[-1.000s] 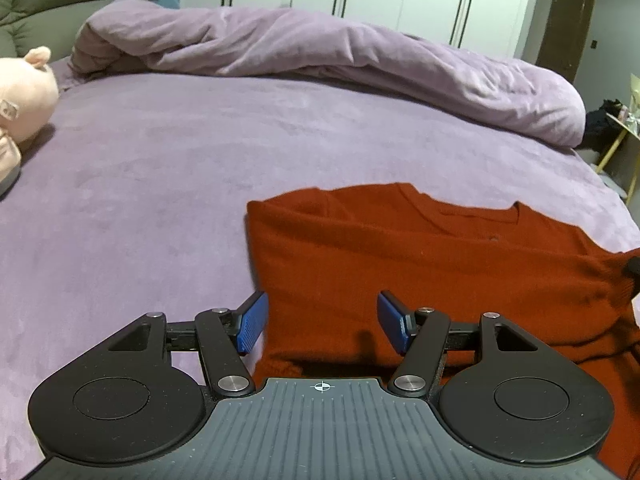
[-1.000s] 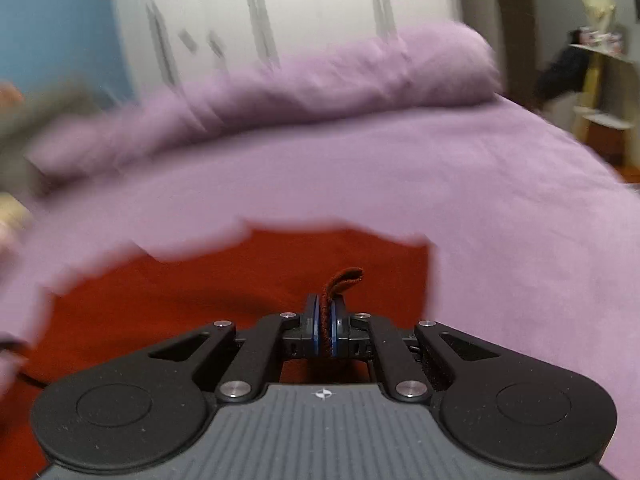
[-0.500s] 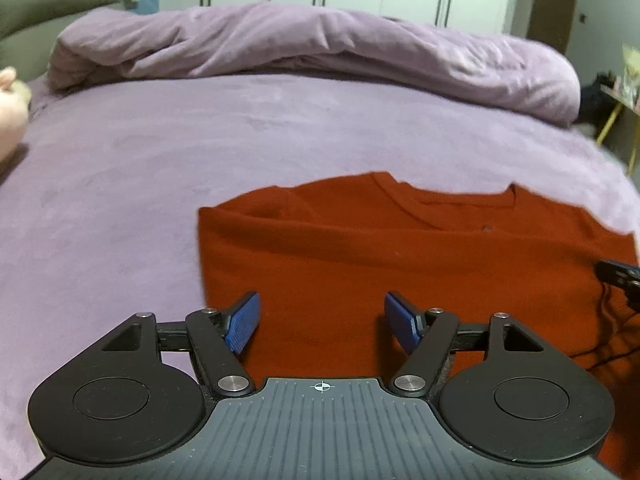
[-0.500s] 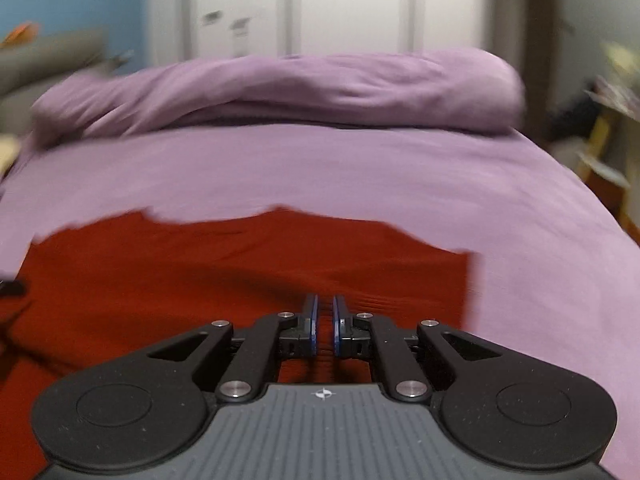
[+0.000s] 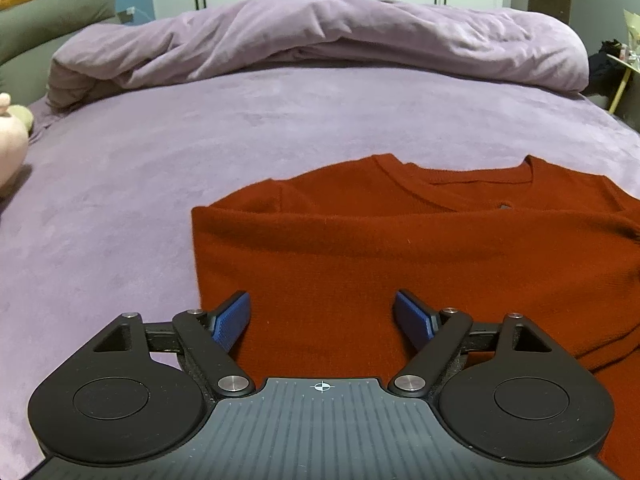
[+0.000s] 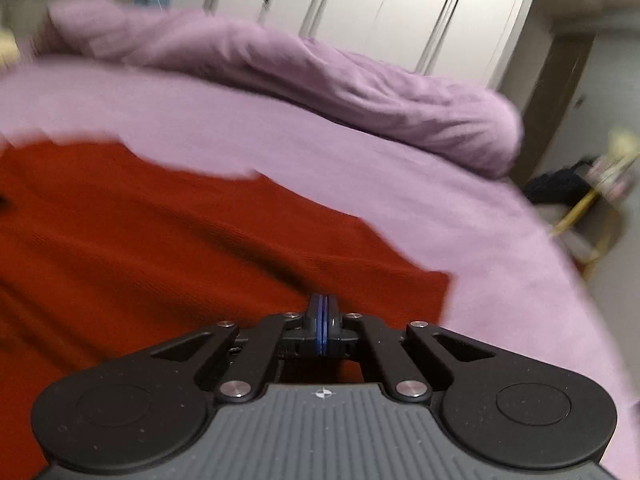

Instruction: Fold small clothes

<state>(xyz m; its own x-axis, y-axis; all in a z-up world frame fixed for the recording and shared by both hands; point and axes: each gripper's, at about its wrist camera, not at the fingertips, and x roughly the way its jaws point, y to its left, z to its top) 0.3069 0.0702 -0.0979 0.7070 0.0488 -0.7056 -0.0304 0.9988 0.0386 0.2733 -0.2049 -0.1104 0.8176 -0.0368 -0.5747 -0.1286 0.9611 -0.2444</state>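
Note:
A rust-red knit sweater lies flat on the purple bed, folded, with its neckline at the far edge. My left gripper is open with blue pads, hovering over the sweater's near left part. In the right wrist view the sweater fills the left and middle, blurred. My right gripper is shut with its pads together over the sweater's near right corner; no cloth shows between them.
A purple bed sheet spreads all round the sweater. A bunched purple duvet lies along the far side. A pink plush toy sits at the left edge. White wardrobes stand behind; a yellow stand is off the bed's right side.
My right gripper let go of the sweater fold it pinched a second ago, closed empty, and swung right with a tilt. My left gripper shifted right along the sweater, still open.

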